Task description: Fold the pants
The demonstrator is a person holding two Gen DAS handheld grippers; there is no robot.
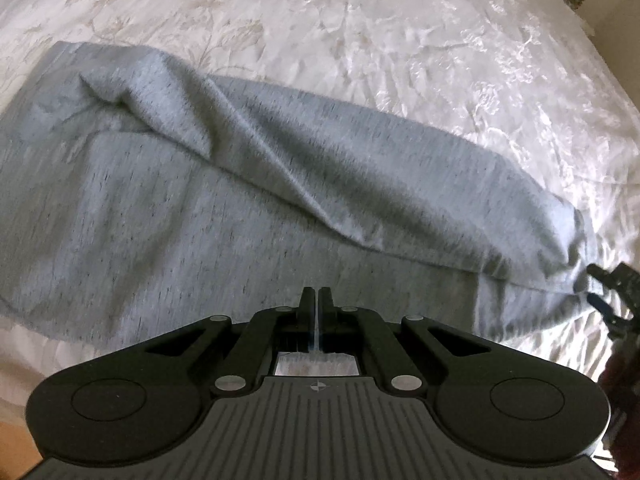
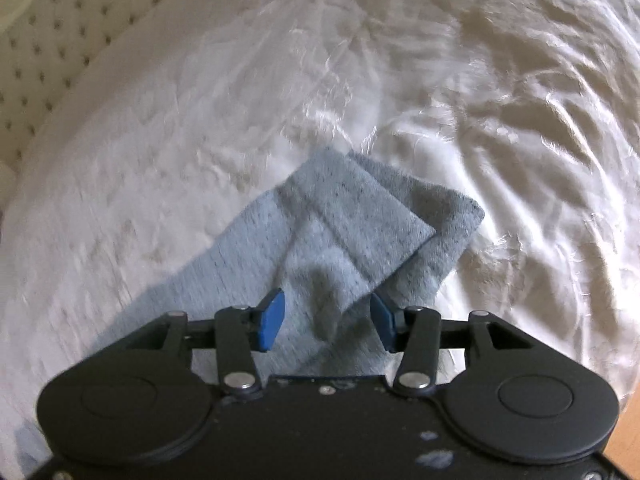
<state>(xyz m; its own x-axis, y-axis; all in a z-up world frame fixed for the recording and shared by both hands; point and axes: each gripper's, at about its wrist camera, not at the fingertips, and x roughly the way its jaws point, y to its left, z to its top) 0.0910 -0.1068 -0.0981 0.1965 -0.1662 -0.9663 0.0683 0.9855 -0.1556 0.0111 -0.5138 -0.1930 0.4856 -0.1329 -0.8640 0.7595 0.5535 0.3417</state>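
Grey heathered pants [image 1: 224, 184] lie across a white bedspread [image 1: 400, 40], one leg folded over the other with a long ridge running left to right. My left gripper [image 1: 319, 294] is shut with nothing between its fingers, hovering over the near edge of the pants. In the right wrist view the leg cuffs [image 2: 360, 224] lie on the bed, and my right gripper [image 2: 328, 318] is open with its blue pads [image 2: 272, 320] on either side of the cloth. The right gripper also shows at the right edge of the left wrist view [image 1: 608, 284], at the cuff end.
The bedspread [image 2: 480, 80] is wrinkled and shiny all around the pants. A tufted cream headboard [image 2: 52, 40] stands at the far left in the right wrist view. A strip of wooden floor [image 2: 628, 432] shows at the lower right.
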